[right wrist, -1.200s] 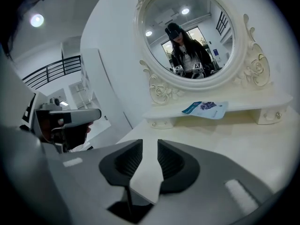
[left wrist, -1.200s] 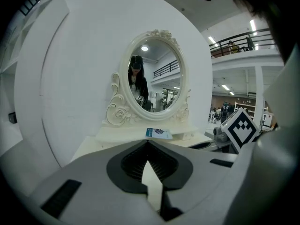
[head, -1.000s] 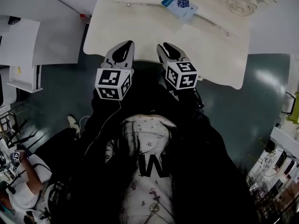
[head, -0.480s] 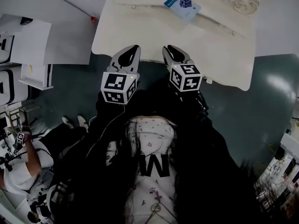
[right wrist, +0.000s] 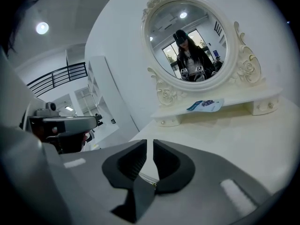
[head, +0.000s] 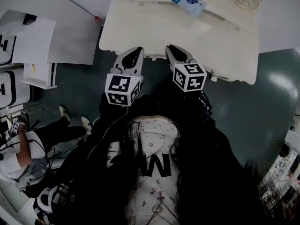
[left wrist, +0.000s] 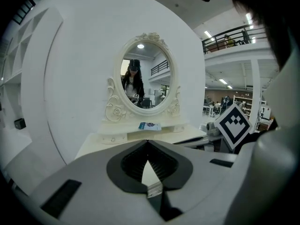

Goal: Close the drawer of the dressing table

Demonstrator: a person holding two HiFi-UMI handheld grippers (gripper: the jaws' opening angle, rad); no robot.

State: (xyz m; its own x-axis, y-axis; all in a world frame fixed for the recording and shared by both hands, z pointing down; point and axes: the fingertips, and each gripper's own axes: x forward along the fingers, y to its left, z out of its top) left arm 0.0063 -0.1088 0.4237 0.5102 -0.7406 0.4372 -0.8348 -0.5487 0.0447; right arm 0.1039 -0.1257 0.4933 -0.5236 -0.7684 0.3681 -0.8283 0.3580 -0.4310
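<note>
As the left gripper (head: 133,54) is closed and the right gripper (head: 174,50) has just been narrowing, both empty, push the drawer squarely.

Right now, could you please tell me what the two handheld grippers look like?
Both the left gripper and right gripper are light grey shells with black ribbed jaws, each carrying a white cube with black square markers. The sleeves behind them are black. The right jaws have just been closing on nothing.
</note>
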